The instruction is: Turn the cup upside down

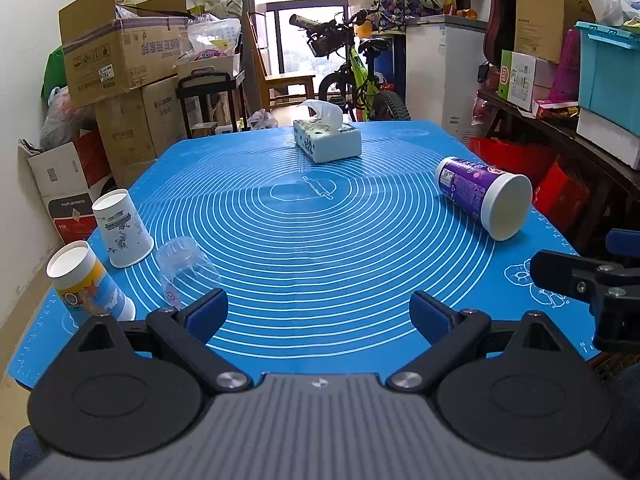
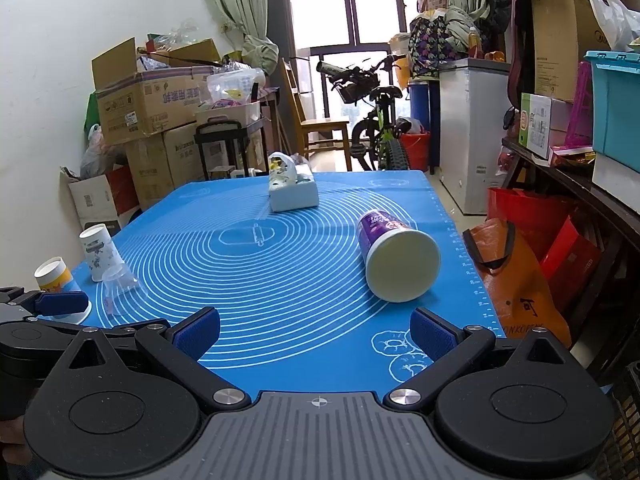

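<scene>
Left wrist view: the left gripper [image 1: 318, 312] hangs spread, holding nothing, over the blue mat [image 1: 312, 240]. A purple cup [image 1: 482, 196] lies on its side at right; three cups stand inverted at left.

Right wrist view: the right gripper [image 2: 316, 330] is spread wide, the purple cup [image 2: 394, 258] just ahead, its inside not visible.

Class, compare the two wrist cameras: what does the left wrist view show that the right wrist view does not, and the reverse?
Only the left wrist view: the right claw's black body at the right edge.
Only the right wrist view: the orange shopping bag on the floor and the left claw's blue pad.
Both: the blue silicone mat, the purple paper cup lying on its side, the tissue box, three upside-down cups at left, and each camera's own open claw.
</scene>
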